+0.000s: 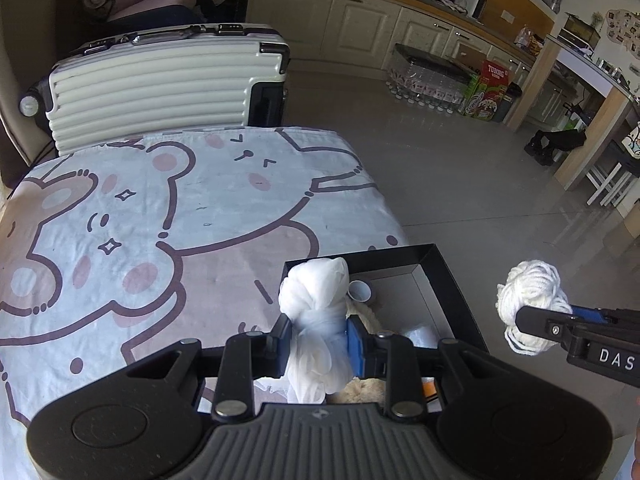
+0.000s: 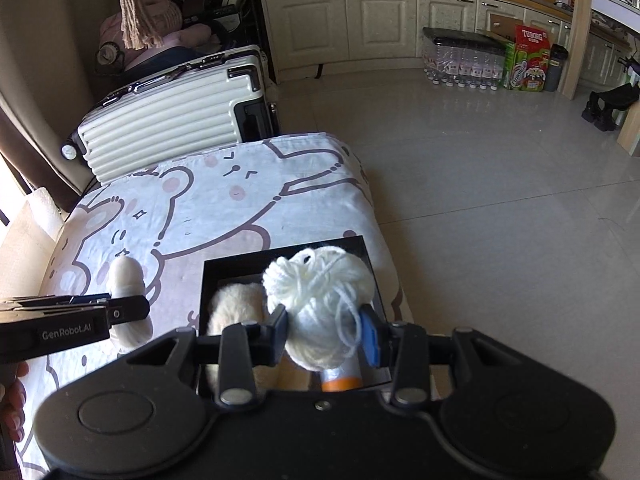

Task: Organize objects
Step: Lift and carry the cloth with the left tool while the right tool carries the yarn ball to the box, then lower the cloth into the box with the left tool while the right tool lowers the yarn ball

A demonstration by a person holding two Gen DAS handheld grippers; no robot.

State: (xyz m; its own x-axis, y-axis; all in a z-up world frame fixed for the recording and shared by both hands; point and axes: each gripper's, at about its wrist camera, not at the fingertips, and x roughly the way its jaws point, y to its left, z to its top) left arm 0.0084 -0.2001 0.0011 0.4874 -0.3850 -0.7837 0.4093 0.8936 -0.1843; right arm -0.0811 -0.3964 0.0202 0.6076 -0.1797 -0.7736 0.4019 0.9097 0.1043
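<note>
The loose strand trailing off the ball of cream yarn (image 2: 320, 300) could snag on the right gripper (image 2: 325, 330) at release and drag the ball past the rim of the black box (image 1: 448, 280) — the table edge is just beside it. That gripper is clamped on the yarn, above the box. The left gripper (image 1: 318, 340) pinches a knotted bundle of white gauzy fabric (image 1: 316, 300) (soft, translucent, limp) over the box's left side.
</note>
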